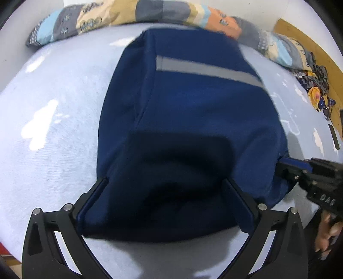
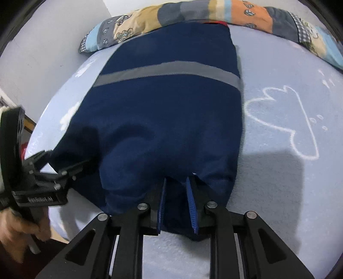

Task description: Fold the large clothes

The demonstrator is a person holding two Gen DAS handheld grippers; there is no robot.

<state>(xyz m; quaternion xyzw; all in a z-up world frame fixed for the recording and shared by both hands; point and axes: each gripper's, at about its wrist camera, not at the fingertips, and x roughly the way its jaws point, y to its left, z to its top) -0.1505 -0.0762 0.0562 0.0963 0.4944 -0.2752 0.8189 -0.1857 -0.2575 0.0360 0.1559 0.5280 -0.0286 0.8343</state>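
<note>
Right gripper (image 1: 285, 166), seen from left wrist view: white letters "DAS" on its black body. Left gripper (image 2: 70, 165), seen from right wrist view: white lettering on its side plate, too blurred to read.

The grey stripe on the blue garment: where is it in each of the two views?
Left wrist view: grey stripe in the upper middle, slanting down to the right.
Right wrist view: grey stripe in the upper middle, nearly level.
Shared landmark: the patchwork pillow along the top edge.
</note>
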